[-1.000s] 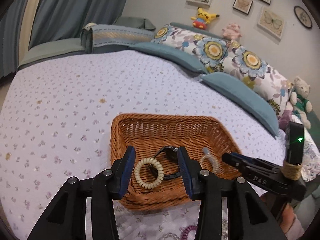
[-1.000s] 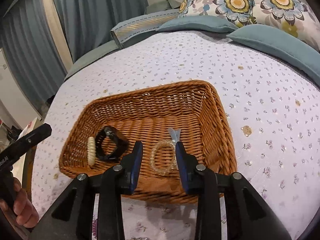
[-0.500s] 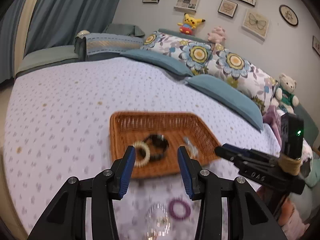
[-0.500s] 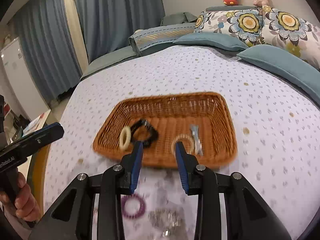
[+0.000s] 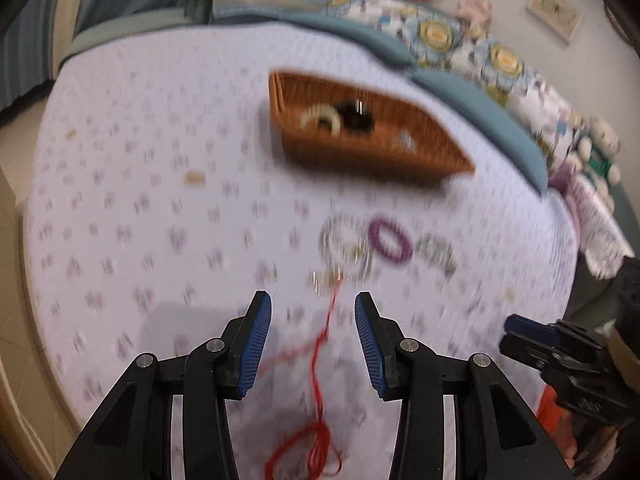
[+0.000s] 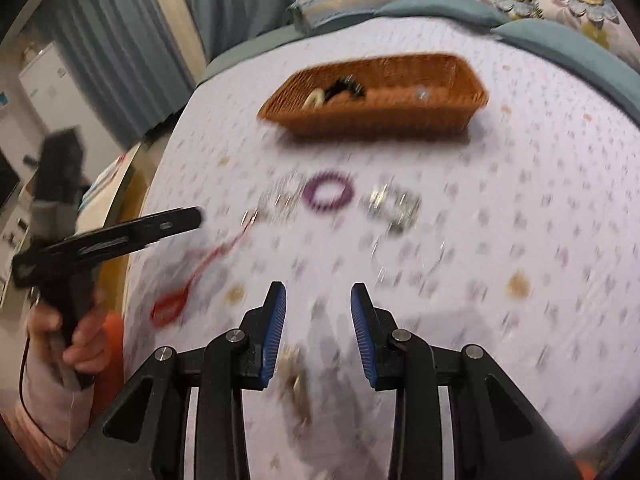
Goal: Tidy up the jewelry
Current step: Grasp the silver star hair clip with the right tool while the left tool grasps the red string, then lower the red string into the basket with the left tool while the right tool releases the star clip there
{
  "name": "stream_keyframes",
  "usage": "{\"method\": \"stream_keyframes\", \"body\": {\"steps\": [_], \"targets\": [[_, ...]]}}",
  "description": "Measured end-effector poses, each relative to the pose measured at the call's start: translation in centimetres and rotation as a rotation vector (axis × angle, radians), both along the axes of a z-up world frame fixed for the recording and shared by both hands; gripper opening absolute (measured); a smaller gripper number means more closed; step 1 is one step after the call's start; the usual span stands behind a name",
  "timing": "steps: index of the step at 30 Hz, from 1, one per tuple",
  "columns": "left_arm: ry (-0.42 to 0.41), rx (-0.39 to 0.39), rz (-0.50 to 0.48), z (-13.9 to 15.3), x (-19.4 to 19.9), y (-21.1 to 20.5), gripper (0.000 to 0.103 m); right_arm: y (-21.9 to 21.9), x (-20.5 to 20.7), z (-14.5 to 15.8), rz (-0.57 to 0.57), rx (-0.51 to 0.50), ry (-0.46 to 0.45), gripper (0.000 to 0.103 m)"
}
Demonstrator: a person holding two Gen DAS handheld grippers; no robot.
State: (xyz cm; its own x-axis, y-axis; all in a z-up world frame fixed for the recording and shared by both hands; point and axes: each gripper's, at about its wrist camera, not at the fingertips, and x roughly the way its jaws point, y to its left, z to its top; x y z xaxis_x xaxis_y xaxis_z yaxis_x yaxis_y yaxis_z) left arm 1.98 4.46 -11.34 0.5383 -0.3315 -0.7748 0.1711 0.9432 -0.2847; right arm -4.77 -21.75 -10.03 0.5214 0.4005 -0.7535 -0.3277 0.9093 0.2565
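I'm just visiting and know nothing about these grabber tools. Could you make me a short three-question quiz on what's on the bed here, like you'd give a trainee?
1. True or false: the purple ring lies inside the wicker basket.
2. Which gripper has the red cord running between its open fingers: A) left gripper B) right gripper?
3. Fill in: the cream coil and the black band lie in the ____.

Key
1. False: it lies on the bedspread, on the near side of the basket.
2. A.
3. Basket.
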Motion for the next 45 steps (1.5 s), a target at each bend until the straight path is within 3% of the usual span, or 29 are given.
{"method": "stream_keyframes", "body": {"steps": [6, 14, 20, 23, 25, 27, 31, 37, 45], "targets": [[0.024, 0.099, -0.014, -1.6, -0.8, -1.7, 0.045, 1.7, -1.9, -1.0, 0.064, -0.078, -0.018, 0.036], [0.028, 0.121, -0.021, -2.1, -0.8, -1.7, 0.045, 2.2, -1.5, -2.9, 0.061, -0.123, 0.006, 0.036], [0.008, 0.195, -0.031, -2.6, -0.6, -3.0, 0.043, 3.3, -1.8, -3.4, 0.082, -0.172, -0.012, 0.036], [-0.010, 0.235, -0.038, -2.7, -0.4, -3.7, 0.030, 3.9, -1.9, -3.5, 0.089, -0.196, -0.030, 0.035], [-0.020, 0.253, -0.045, -2.8, -0.4, -4.1, 0.016, 4.1, -2.0, -3.5, 0.093, -0.212, -0.042, 0.026], [-0.028, 0.256, -0.046, -2.7, -0.4, -4.1, 0.005, 4.0, -2.0, -3.5, 0.091, -0.205, -0.046, 0.026], [-0.041, 0.179, -0.032, -2.0, -0.6, -3.2, 0.003, 3.6, -1.9, -3.1, 0.083, -0.175, -0.056, 0.025], [-0.166, -0.088, -0.081, 2.0, -2.4, -1.2, 0.003, 2.3, -1.7, -2.1, 0.054, -0.112, -0.079, 0.025], [-0.203, -0.236, -0.081, 4.5, -1.9, 0.4, 0.003, 0.9, 0.1, 1.0, 0.014, -0.054, -0.116, 0.025]]}}
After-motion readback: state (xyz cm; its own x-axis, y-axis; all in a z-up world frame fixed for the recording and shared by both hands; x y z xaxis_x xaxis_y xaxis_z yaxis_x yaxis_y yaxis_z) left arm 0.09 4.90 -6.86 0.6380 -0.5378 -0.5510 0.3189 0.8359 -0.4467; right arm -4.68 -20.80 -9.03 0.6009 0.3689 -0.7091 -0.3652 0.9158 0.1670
